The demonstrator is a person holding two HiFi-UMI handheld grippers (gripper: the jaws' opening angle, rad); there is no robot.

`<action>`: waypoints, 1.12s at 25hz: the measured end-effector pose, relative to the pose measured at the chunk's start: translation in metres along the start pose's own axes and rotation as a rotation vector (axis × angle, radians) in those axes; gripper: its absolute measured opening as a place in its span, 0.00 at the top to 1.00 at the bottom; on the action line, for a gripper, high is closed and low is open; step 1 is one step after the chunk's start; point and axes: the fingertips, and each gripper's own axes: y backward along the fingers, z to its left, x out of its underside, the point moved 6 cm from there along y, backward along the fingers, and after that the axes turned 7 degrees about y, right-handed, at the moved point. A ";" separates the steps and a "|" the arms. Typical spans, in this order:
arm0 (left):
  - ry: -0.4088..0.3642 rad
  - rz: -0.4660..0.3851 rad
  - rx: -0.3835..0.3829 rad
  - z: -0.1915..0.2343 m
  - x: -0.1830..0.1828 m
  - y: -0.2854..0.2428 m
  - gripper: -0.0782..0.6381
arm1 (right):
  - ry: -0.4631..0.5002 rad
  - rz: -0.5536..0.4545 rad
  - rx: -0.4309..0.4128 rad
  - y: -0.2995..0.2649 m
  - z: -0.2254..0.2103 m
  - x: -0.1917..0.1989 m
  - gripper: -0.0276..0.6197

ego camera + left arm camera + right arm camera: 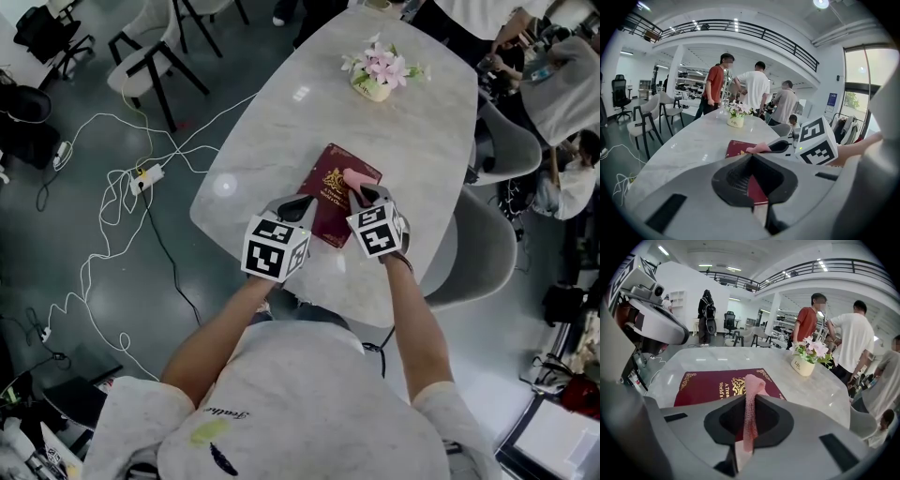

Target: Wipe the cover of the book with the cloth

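Right gripper view gives the main fact: the right gripper (749, 399) has its jaws pressed together on the cloth (752, 383), a thin pink strip that sticks out past the tips, over the book (708, 387). The book lies flat and closed on the table (815, 392), dark red w/ gold print, near the person's edge.

Risks, in my judgement:
- Only a narrow fold is pinched, so the cloth could pull out when it is dragged over the cover.
- W/ so little fabric in front, the hard jaw tips may rub the cover instead of the cloth.
- The table top looks smooth. If the book is not held, it may slide w/ the stroke, perhaps toward the near edge.

Left gripper view shows what the others do not: the left gripper (751, 157) has its jaws together w/ nothing between them, and a corner of the book shows through the gap behind the tips. I cannot tell whether the tips press on it.

Head view alone gives the layout: both grippers are at the book's near end, left gripper at its left edge, right gripper further right w/ the cloth on the cover. The flower pot (373, 82) stands well apart, so no danger there.
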 end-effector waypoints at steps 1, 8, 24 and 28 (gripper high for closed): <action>0.000 0.000 0.001 0.000 0.000 0.001 0.88 | 0.000 0.001 -0.001 0.001 0.002 0.000 0.93; 0.002 0.004 0.005 0.003 0.005 0.008 0.88 | -0.006 0.001 -0.006 0.005 0.016 0.000 0.93; -0.012 0.018 0.037 0.003 0.014 0.024 0.88 | -0.031 0.001 -0.001 0.018 0.045 0.000 0.93; -0.021 0.021 0.048 0.002 0.015 0.026 0.88 | -0.039 0.006 0.000 0.021 0.050 0.001 0.93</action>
